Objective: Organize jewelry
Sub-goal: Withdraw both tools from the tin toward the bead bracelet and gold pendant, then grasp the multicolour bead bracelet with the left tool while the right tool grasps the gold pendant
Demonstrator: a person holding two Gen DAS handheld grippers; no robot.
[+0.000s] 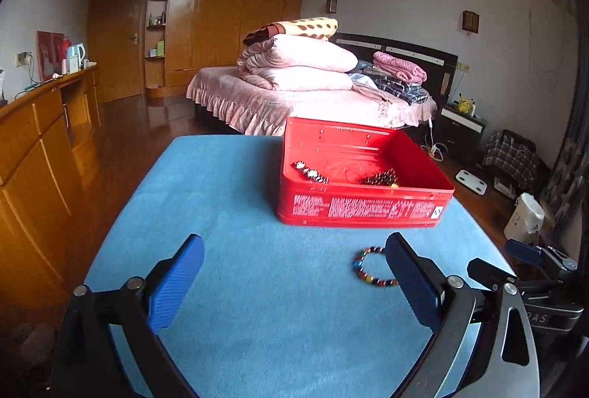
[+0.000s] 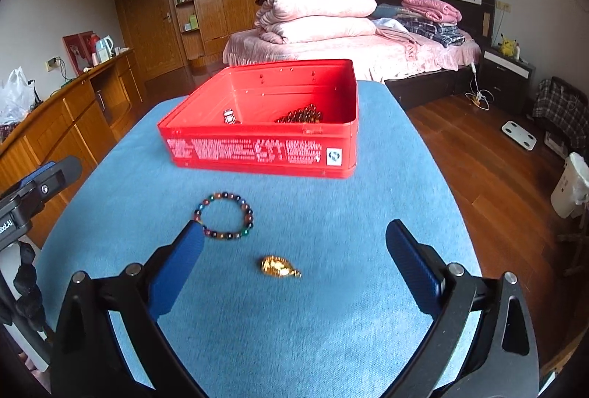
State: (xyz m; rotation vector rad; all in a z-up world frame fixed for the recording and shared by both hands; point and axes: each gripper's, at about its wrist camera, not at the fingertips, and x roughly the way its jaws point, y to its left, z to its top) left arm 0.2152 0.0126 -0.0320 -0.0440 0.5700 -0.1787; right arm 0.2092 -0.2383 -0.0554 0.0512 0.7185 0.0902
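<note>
Bracelet [image 2: 224, 216] and gold pendant [image 2: 280, 267] on blue table [image 2: 331, 324] | both grippers' fingers spread wide, empty

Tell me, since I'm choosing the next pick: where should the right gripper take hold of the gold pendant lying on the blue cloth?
The gold pendant lies flat, long axis roughly left to right, between the open right gripper fingers. Probably come straight down from above and close across its broad body, not the thin tip at its right end. The beaded bracelet sits apart, so it shouldn't interfere.
</note>
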